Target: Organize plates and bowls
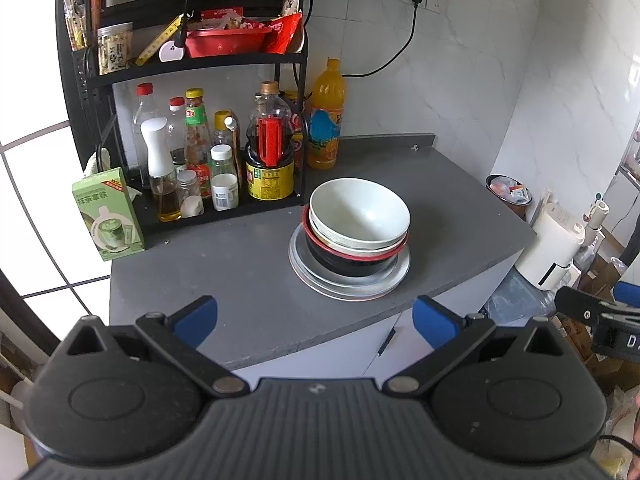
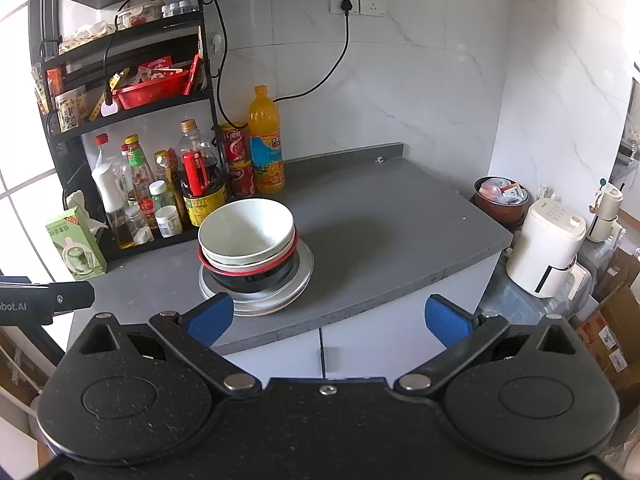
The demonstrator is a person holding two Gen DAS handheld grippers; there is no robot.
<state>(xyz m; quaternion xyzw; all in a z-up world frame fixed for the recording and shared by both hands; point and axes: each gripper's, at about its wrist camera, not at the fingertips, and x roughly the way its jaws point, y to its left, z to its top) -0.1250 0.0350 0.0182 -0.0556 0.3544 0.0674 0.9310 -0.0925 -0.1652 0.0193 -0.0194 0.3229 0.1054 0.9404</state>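
Beside the condiment rack point(image 1: 192, 128) and juice bottle point(image 1: 326, 116), nested bowls point(image 1: 360, 216) on plates point(image 1: 348, 284); both tools spread, empty.

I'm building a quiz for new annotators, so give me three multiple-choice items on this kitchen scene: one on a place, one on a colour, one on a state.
1. Where does the stack of bowls stand?
A. on the metal plates
B. on the rack's shelf
C. in the bin

2. What colour is the rim of the black bowl at the bottom of the stack?
A. green
B. red
C. yellow

3. How are both grippers?
A. shut on a bowl
B. shut on nothing
C. open

Answers:
1 A, the bowls rest on the metal plates on the grey counter.
2 B, a red edge rings it.
3 C, the left gripper and the right gripper show blue pads spread wide, short of the stack.
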